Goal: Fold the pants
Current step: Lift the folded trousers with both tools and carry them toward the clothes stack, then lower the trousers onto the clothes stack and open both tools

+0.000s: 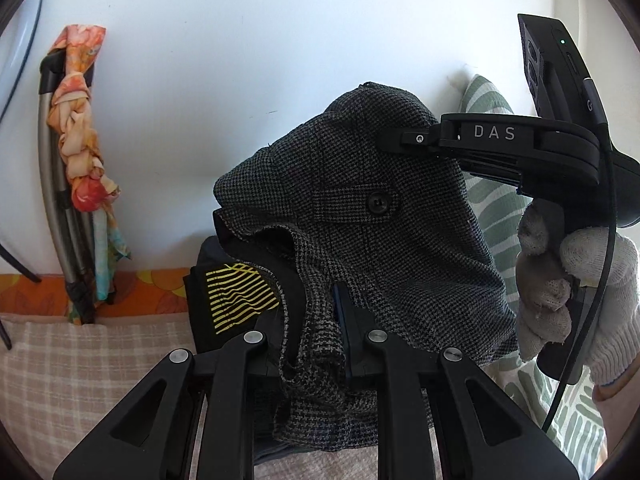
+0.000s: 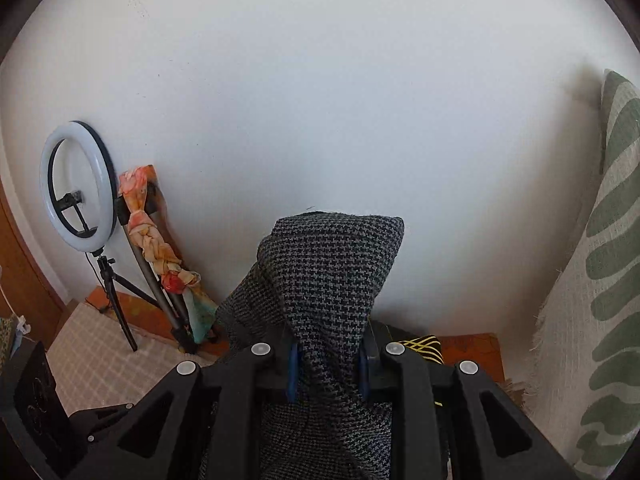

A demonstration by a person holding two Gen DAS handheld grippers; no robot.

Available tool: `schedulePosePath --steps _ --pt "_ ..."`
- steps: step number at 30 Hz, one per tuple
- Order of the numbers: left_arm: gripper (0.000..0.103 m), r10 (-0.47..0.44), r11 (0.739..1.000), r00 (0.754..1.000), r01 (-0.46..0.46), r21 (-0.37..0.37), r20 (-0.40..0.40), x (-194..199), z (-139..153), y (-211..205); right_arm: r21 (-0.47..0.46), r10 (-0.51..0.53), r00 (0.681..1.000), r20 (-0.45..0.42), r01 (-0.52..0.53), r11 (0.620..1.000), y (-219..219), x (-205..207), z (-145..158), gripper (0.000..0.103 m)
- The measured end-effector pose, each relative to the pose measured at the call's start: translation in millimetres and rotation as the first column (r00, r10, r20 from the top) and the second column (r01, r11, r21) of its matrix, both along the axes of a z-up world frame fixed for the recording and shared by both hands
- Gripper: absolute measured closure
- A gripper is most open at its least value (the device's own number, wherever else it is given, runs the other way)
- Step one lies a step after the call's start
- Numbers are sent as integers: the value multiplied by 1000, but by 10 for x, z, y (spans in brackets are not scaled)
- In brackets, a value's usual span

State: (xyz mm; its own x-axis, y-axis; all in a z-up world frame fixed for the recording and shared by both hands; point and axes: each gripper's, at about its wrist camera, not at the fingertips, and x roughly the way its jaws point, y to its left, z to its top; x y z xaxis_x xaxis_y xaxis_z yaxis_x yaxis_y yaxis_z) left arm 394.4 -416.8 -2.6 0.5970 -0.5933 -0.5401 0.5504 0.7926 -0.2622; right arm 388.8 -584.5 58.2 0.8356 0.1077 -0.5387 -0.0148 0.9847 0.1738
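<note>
Left gripper point(image 1: 320, 336): jaws clamped on a bunched fold of the pants point(image 1: 360, 216); grey houndstooth cloth fills the gap between the blue-edged pads and spills down over the linkage. Pants held aloft, waistband end up; a black button point(image 1: 379, 202) faces the left wrist camera; dark lining shows at the opening left of the button.

Right gripper point(image 2: 328, 364): jaws likewise shut tight on the pants point(image 2: 328, 272); a peak of cloth stands up above the pads, the rest hangs down between the linkage arms. In the left wrist view the right gripper point(image 1: 394, 138) comes in level from the right of the pants, biting their upper edge above the button; marked "DAS" on its side. The gloved right hand point(image 1: 576, 296) is wrapped around its handle, fingers curled, to the right of the pants; a black cable point(image 1: 600, 280) runs down past the glove.

Below-left of the pants: black garment with yellow line print point(image 1: 236, 300), lying on a checked beige cover point(image 1: 80, 368). Right of the pants: green-leaf patterned cushion point(image 2: 600, 320). Left of the pants, against the white wall point(image 2: 320, 80): folded stand wrapped in orange floral scarf point(image 1: 84, 132); ring light on tripod point(image 2: 76, 184) just left of that.
</note>
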Motion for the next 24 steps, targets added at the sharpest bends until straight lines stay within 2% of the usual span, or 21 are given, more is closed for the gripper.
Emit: schedulePosePath --steps 10,13,14,16,19,21,22,24 --pt "87 12 998 996 -7 55 -83 136 -488 -42 -52 -14 993 -119 8 999 -77 516 -615 80" --pt "85 7 998 994 0 63 -111 136 -512 -19 -54 -76 986 -148 68 996 -204 615 -717 70" --pt "84 6 998 994 2 63 -114 128 -503 -8 -49 -89 984 -155 82 995 -242 632 -736 63" --pt "82 9 997 995 -1 72 -101 80 -465 18 -88 -146 977 -154 134 987 -284 630 -725 56" --pt "72 27 995 995 -18 97 -91 9 -409 82 -125 -221 968 -119 207 970 -351 551 -636 45" --pt "56 38 996 995 -30 85 -93 -38 -362 150 -163 -246 965 -94 229 960 -351 483 -569 44" --pt "51 44 996 995 -37 80 -95 -62 -336 194 -174 -247 965 -91 228 958 -358 453 -547 44" --pt "50 48 997 995 -41 73 -91 -75 -246 276 -179 -239 967 -86 221 959 -342 377 -505 44"
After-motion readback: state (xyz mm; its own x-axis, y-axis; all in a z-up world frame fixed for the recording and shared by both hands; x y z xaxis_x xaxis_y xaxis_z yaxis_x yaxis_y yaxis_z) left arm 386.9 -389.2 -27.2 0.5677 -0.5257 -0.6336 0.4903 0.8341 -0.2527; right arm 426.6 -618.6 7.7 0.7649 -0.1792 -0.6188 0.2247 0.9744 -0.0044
